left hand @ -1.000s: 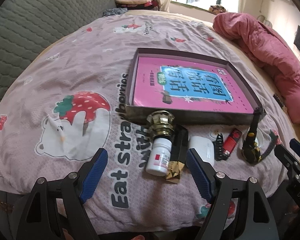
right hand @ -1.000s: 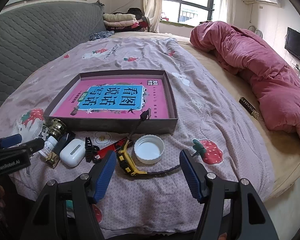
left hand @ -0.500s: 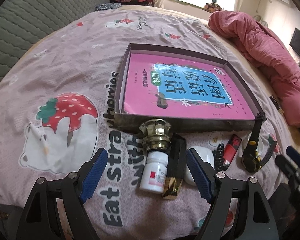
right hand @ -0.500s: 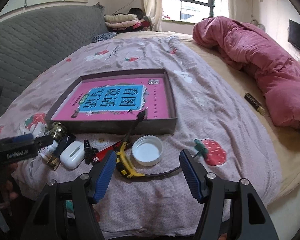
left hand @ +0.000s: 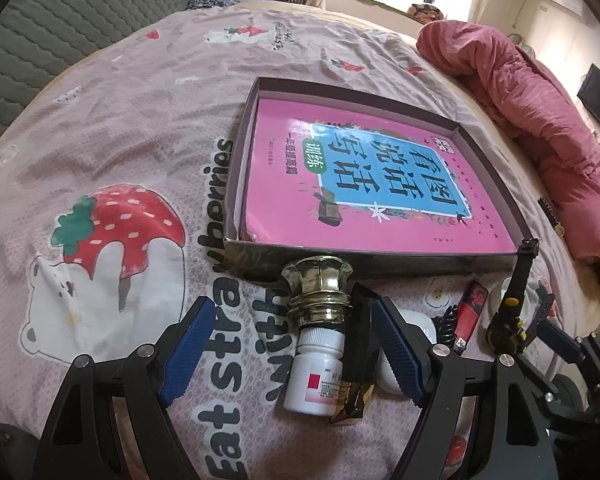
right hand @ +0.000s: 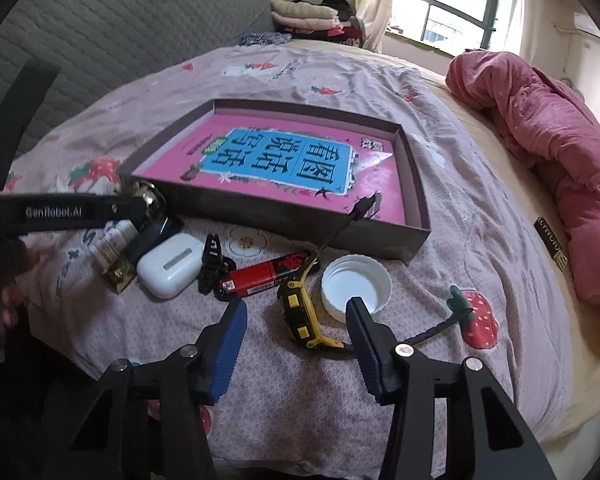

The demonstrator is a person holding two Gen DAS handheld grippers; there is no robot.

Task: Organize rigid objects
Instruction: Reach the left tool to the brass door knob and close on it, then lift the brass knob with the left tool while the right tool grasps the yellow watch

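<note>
Bedspread with strawberry print; grey headboard, window beyond. Left gripper, fingers spread, straddles a white bottle. Right gripper, fingers spread, straddles a yellow watch. Both lie before the tray.

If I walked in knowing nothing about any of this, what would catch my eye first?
Probably the bright pink book lying flat in a shallow dark box in the middle of the strawberry-print bedspread. Next, the row of small things along the box's near side: a brass knob, a white pill bottle, a white earbud case, a red lighter, a yellow watch and a white lid. Two open blue-padded grippers, left and right, hover over them.
</note>
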